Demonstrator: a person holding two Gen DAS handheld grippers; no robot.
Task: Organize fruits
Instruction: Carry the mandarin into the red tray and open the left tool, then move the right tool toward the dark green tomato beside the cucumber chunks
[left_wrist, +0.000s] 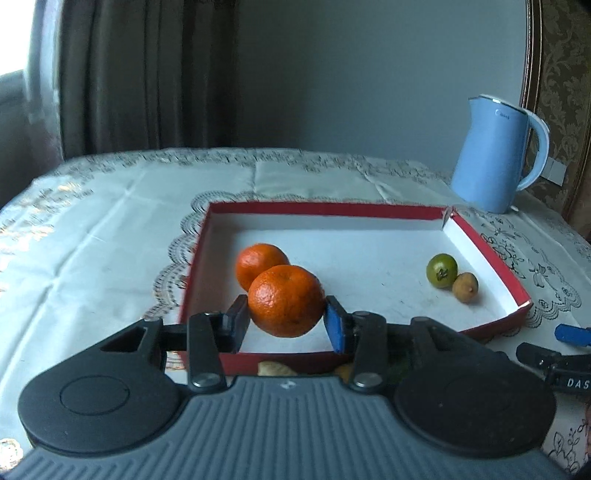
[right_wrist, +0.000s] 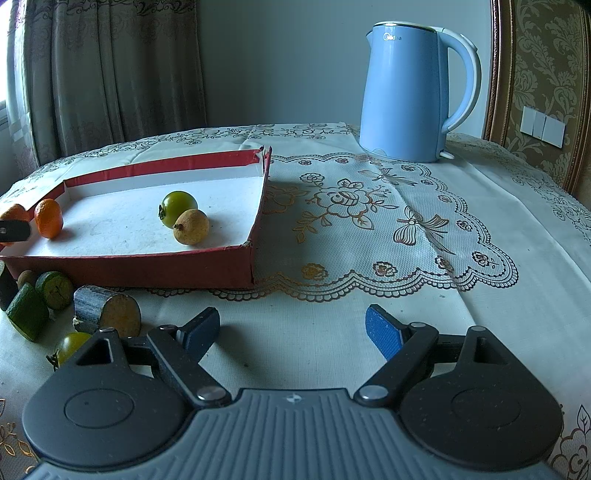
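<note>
My left gripper (left_wrist: 288, 317) is shut on an orange mandarin (left_wrist: 286, 300) and holds it just above the near left part of the red box (left_wrist: 325, 207) with a white floor. A second mandarin (left_wrist: 258, 264) lies in the box right behind it. A green tomato (left_wrist: 441, 270) and a small tan fruit (left_wrist: 465, 287) lie at the box's right side, and they also show in the right wrist view: tomato (right_wrist: 179, 206), tan fruit (right_wrist: 191, 226). My right gripper (right_wrist: 291, 332) is open and empty over the tablecloth, right of the box (right_wrist: 147, 264).
A blue kettle (right_wrist: 410, 92) stands at the back right of the table. Loose pieces lie in front of the box: green cut pieces (right_wrist: 27, 312), a cut log-like piece (right_wrist: 107, 310) and a yellow-green tomato (right_wrist: 70, 345). A curtain hangs behind the table.
</note>
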